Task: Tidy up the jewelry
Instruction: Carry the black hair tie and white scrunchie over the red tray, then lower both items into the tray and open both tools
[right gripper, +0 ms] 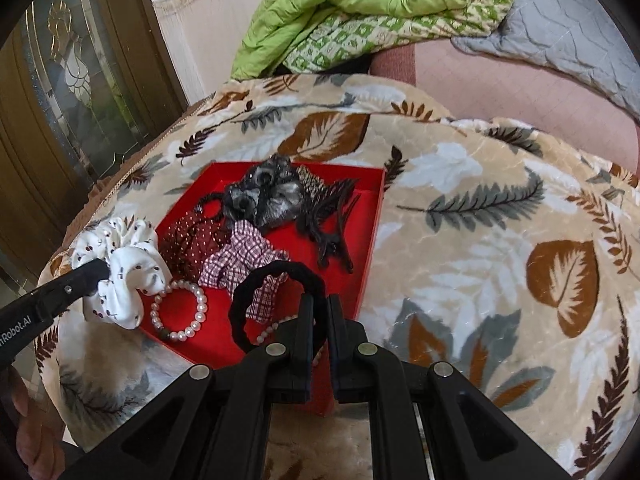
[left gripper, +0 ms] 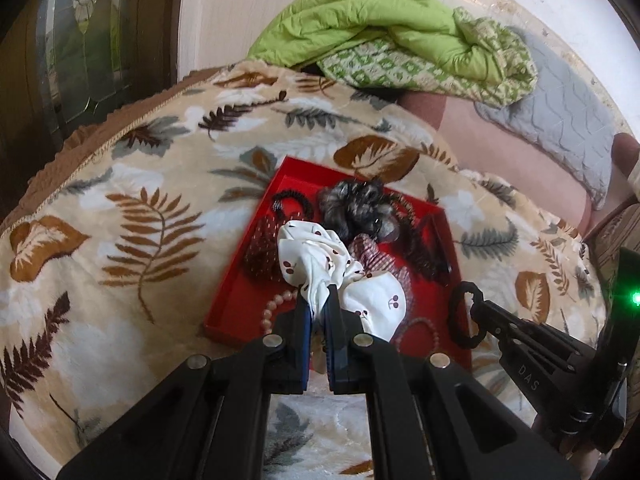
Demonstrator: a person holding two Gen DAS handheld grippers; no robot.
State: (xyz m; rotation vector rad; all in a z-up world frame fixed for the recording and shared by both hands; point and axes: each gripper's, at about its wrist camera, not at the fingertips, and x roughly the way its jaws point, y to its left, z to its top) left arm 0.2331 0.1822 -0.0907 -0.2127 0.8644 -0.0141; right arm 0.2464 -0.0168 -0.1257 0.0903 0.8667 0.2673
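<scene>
White cotton printed with small cherries makes up the scrunchie [left gripper: 320, 264] pinched in the left gripper [left gripper: 319, 312]; its jaws are pressed together on one gathered fold, and the rest of the ring billows free above the red tray [left gripper: 240, 304]; such cloth is light, limp and crushable, so a pinch on a single pleat should carry it, though it will likely swing and may snag the pearl bracelet [right gripper: 180, 312] lying at the tray's 7 o'clock corner. The right gripper [right gripper: 320, 304] is closed on the black hair tie [right gripper: 276, 304], gripping its band at about 4 o'clock of the loop; the tie looks springy and a little grippy, and it holds its round shape where the scrunchie does not.

Inside the tray, a grey furry scrunchie [right gripper: 264, 196] sits toward 12 o'clock, dark claw clips [right gripper: 328, 220] at 2 o'clock, a checked scrunchie [right gripper: 240, 264] near the middle and a dotted maroon scrunchie [right gripper: 192, 240] at 9 o'clock; the pearls are the slippery, harder pieces, best taken across the strand.

From the right wrist the whole pearl ring is visible; from the left wrist the white cloth covers most of it; the left wrist view alone shows the fold between the blue pads [left gripper: 306, 316], while the right wrist view shows the tray resting on the leaf-patterned blanket [right gripper: 480, 240] with bare floor of red toward 5 o'clock.
</scene>
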